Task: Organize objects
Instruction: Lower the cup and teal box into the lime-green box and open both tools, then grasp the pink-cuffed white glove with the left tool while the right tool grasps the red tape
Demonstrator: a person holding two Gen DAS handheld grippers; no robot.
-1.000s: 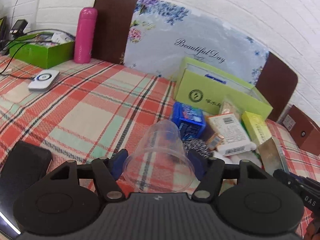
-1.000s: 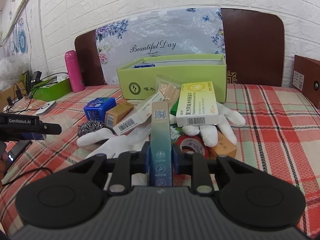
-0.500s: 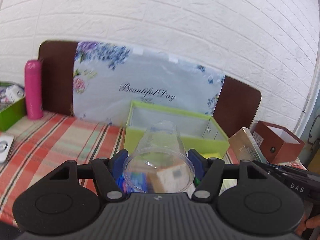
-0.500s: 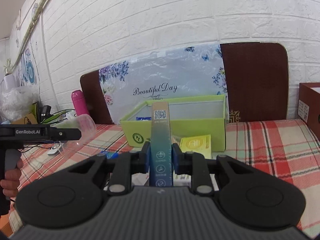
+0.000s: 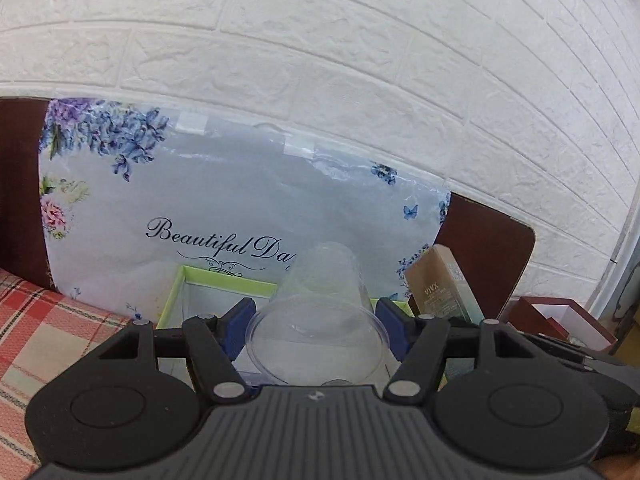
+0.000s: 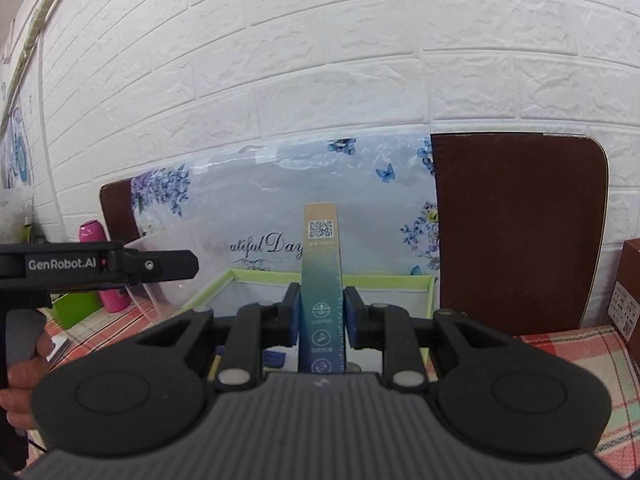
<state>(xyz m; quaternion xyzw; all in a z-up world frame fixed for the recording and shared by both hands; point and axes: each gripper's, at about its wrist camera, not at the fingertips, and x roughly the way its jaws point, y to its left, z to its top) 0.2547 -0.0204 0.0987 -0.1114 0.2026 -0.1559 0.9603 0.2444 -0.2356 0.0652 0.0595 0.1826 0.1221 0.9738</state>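
Left tool (image 5: 316, 322), spread wide, clamps a clear plastic cup (image 5: 320, 312); right tool (image 6: 322, 316), nearly closed, pinches a slim teal box (image 6: 322, 280) above the green box (image 6: 400, 280).

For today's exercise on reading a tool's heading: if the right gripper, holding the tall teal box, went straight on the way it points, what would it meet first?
Probably the green tray just ahead and below: the teal box held by the right gripper would likely reach its open inside first. Depth is unclear.

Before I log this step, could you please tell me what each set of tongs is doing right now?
Left tongs: closed on the clear plastic cup.
Right tongs: closed on the slim teal-and-tan carton.
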